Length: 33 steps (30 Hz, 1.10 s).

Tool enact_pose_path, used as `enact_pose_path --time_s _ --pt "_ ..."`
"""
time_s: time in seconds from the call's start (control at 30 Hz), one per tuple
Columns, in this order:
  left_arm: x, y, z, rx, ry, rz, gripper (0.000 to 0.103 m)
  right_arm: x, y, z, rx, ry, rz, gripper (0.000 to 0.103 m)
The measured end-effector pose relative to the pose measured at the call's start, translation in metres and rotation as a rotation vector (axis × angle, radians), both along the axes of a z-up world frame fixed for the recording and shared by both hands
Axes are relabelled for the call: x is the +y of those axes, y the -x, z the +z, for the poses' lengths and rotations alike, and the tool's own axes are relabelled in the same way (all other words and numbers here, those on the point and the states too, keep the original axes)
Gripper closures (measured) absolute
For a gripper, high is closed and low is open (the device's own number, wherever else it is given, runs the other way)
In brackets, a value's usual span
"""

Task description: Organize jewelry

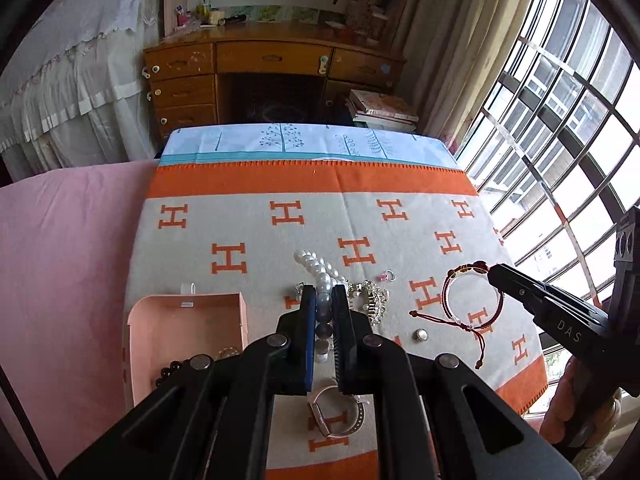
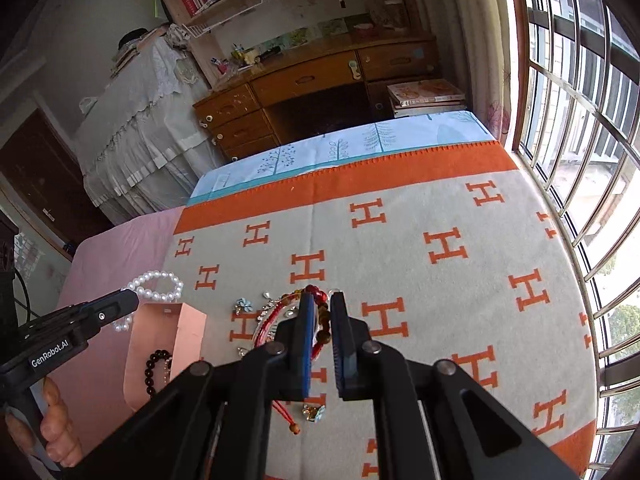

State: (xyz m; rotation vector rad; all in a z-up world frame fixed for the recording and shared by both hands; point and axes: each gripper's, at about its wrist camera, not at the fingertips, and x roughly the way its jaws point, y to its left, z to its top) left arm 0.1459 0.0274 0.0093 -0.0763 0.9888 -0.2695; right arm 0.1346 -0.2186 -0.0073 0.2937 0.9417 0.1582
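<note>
Both grippers clamped on bracelets above the blanket.

We see the left gripper (image 1: 324,300) with its fingers pinched on the pearl bracelet (image 1: 320,276), lifted over the pink box (image 1: 188,320); a dark bead bracelet (image 2: 154,372) lies in that box. Right gripper (image 2: 323,308) has its fingers closed on the red bead bracelet (image 1: 472,296), cord ends dangling. Below on the H-pattern blanket (image 1: 248,232): watch (image 1: 340,412), round ring (image 1: 420,335), crystal hair comb (image 1: 374,300), small pink ring (image 1: 387,277). Farther back, a wooden desk (image 1: 272,60).
</note>
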Motion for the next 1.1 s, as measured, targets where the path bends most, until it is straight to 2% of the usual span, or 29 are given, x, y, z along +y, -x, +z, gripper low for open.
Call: enact_pose_path --time_s 0.17,0.3,0.43,0.57,0.8,0.93,1.0,1.07,1.1 --pt "0.026 0.031 0.025 -0.053 0.025 0.018 0.098 0.024 0.020 0.033 -0.074 -0.009 0.056 0.095" --pt "0.050 0.050 0.027 -0.063 0.043 0.043 0.098 0.050 0.027 0.051 -0.118 -0.009 0.116 0.095" --pt "0.076 0.055 0.009 -0.030 0.060 0.082 0.098 0.084 0.022 0.058 -0.129 -0.016 0.191 0.095" --pt "0.100 0.053 -0.022 0.019 0.077 0.124 0.098 0.127 0.011 0.057 -0.123 -0.009 0.265 0.095" --pt "0.118 0.050 -0.097 0.129 0.039 0.157 0.097 0.202 -0.018 0.031 -0.065 0.015 0.374 0.095" --pt "0.120 0.053 -0.122 0.154 0.006 0.161 0.096 0.236 -0.034 0.004 -0.006 0.038 0.417 0.095" --pt "0.123 0.054 -0.126 0.151 0.001 0.169 0.093 0.249 -0.040 -0.010 0.021 0.043 0.432 0.095" --pt "0.128 0.057 -0.127 0.141 0.002 0.182 0.079 0.256 -0.045 -0.022 0.045 0.033 0.436 0.095" --pt "0.131 0.058 -0.127 0.132 0.002 0.189 0.075 0.259 -0.047 -0.027 0.061 0.026 0.443 0.095"
